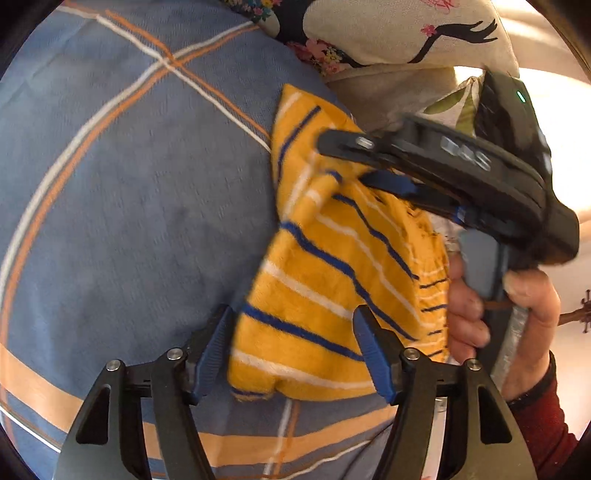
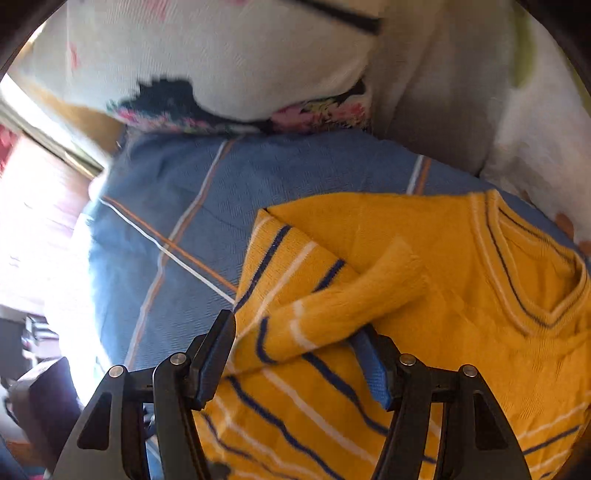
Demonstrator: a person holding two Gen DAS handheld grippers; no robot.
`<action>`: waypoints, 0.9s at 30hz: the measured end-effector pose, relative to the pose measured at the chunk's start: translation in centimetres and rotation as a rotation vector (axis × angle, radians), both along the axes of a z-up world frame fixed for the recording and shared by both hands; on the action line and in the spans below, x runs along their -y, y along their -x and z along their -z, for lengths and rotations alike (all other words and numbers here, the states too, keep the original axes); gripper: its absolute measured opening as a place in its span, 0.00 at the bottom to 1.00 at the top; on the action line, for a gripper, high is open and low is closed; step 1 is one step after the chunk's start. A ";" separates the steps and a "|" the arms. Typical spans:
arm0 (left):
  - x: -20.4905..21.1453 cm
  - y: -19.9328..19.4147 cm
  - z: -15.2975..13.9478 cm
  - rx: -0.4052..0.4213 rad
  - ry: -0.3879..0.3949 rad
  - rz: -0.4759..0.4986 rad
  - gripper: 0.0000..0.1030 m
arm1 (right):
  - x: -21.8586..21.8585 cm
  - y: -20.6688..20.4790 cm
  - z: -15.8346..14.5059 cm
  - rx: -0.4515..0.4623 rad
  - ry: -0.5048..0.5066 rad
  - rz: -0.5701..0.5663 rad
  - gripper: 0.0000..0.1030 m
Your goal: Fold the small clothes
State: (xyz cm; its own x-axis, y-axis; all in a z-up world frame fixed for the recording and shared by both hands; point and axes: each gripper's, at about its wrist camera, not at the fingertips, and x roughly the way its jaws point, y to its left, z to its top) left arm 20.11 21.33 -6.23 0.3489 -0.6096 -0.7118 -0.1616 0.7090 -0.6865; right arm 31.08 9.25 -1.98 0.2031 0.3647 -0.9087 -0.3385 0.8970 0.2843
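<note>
A small yellow sweater (image 1: 325,280) with blue and white stripes lies partly folded on a blue plaid bedspread (image 1: 129,184). My left gripper (image 1: 291,332) is open, its jaws straddling the sweater's near folded edge. My right gripper (image 1: 340,162) shows at the right of the left wrist view, held by a hand, its jaws apart over the sweater's far part. In the right wrist view my right gripper (image 2: 295,339) is open above the sweater (image 2: 424,295), with a sleeve (image 2: 343,306) lying between the jaws. The V-neck collar (image 2: 535,280) is at the right.
Floral pillows (image 1: 399,33) lie at the head of the bed beyond the sweater, also seen in the right wrist view (image 2: 221,62). The bedspread (image 2: 177,206) drops off at a bright edge on the left.
</note>
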 end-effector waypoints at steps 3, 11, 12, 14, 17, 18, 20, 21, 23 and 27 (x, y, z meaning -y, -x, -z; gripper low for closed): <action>0.9 0.3 0.1 -0.006 0.020 -0.001 0.46 | -3.2 0.2 0.9 0.012 0.121 -0.058 0.80; 2.3 1.3 -1.4 0.024 0.022 -0.004 0.17 | -8.5 1.0 3.0 0.063 0.397 -0.195 0.81; 2.7 1.5 -1.9 0.037 0.010 -0.007 0.17 | -8.4 1.0 2.8 0.066 0.396 -0.196 0.69; 3.4 1.8 -3.0 0.068 -0.013 -0.009 0.16 | -7.9 1.4 1.9 0.101 0.388 -0.198 0.44; 5.1 2.2 -5.1 0.110 -0.047 -0.006 0.16 | -6.2 2.5 -0.2 0.133 0.286 -0.203 0.22; 5.9 2.4 -5.9 0.125 -0.064 -0.001 0.15 | -5.3 2.7 -1.0 0.146 0.248 -0.194 0.20; 7.8 2.8 -7.5 0.159 -0.105 0.018 0.15 | -2.9 3.2 -2.9 0.168 0.149 -0.165 0.18; 8.7 3.0 -8.2 0.177 -0.118 0.030 0.14 | -1.5 3.4 -3.7 0.177 0.112 -0.153 0.17; 11.2 3.1 -9.4 0.208 -0.135 0.058 0.13 | 1.6 4.0 -5.6 0.202 0.027 -0.117 0.16; 16.5 3.7 -11.3 0.250 -0.123 0.128 0.11 | 9.7 5.2 -8.2 0.241 -0.079 -0.007 0.15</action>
